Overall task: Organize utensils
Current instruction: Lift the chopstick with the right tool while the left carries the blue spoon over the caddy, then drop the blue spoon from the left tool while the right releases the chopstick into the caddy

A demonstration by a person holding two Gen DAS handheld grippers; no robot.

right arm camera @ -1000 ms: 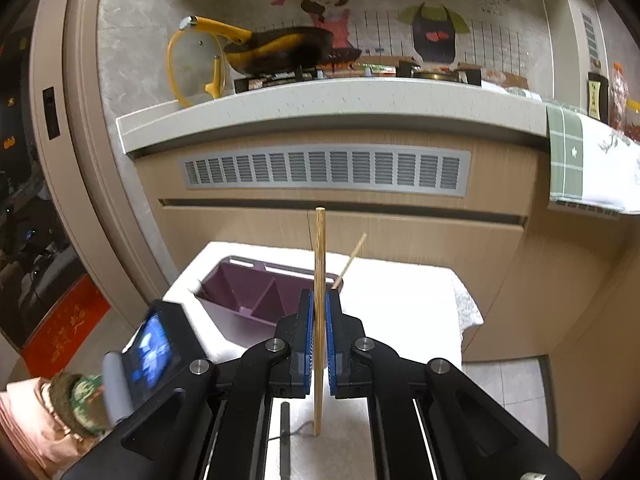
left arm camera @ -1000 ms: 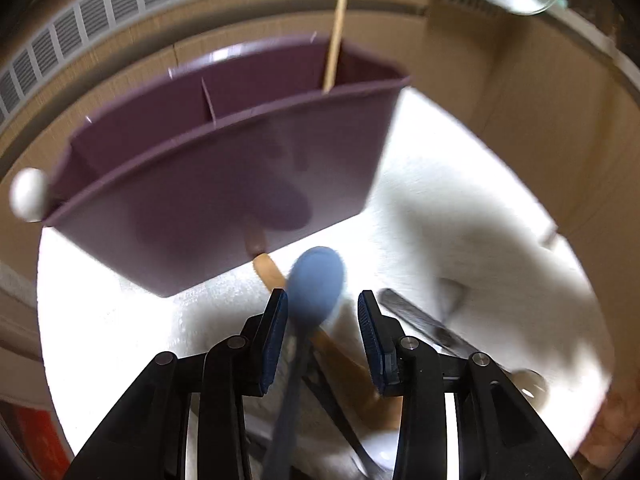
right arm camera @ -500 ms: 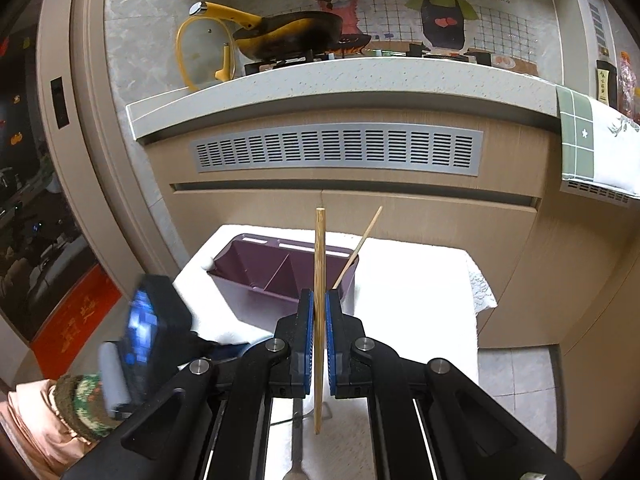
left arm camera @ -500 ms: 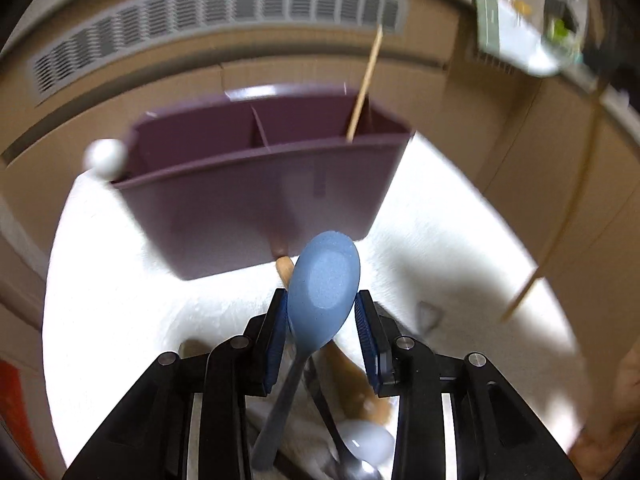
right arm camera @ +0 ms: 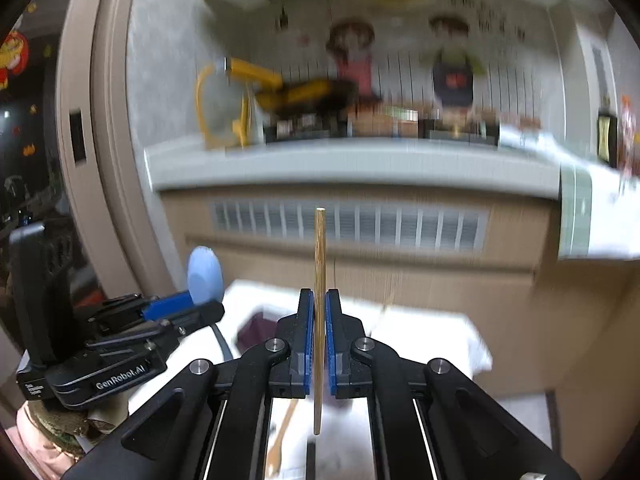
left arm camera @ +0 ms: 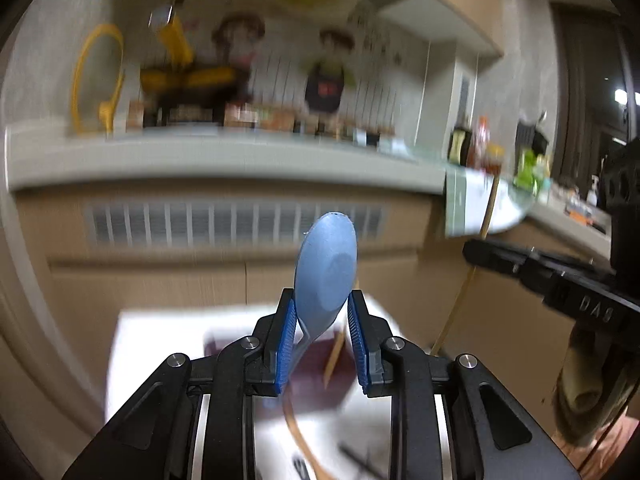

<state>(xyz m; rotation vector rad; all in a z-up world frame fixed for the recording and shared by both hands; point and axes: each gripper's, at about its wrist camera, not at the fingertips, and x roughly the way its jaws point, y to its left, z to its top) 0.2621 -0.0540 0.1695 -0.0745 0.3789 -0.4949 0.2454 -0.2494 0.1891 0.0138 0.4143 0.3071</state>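
My left gripper [left arm camera: 321, 312] is shut on a blue spoon [left arm camera: 326, 270], bowl up, held high above the table; it also shows in the right wrist view [right arm camera: 182, 304] with the spoon [right arm camera: 205, 274]. My right gripper [right arm camera: 319, 312] is shut on a wooden chopstick [right arm camera: 319, 264], held upright; the chopstick also shows in the left wrist view [left arm camera: 486, 220]. The purple divided organizer [left arm camera: 316, 376] lies below, mostly hidden behind the fingers, with one chopstick [left arm camera: 334, 354] leaning in it. Both views are blurred.
The white table [left arm camera: 160, 356] holds a wooden utensil [left arm camera: 300, 436] and dark cutlery [left arm camera: 360, 460] near its front. A kitchen counter [right arm camera: 352, 164] with a vent grille [right arm camera: 352, 226] stands behind. A person's sleeve [left arm camera: 580, 384] is at the right.
Both grippers have risen and tilted up, so the views now face the counter and wall. The organizer has dropped low in both views. The spoon and chopstick stay gripped.
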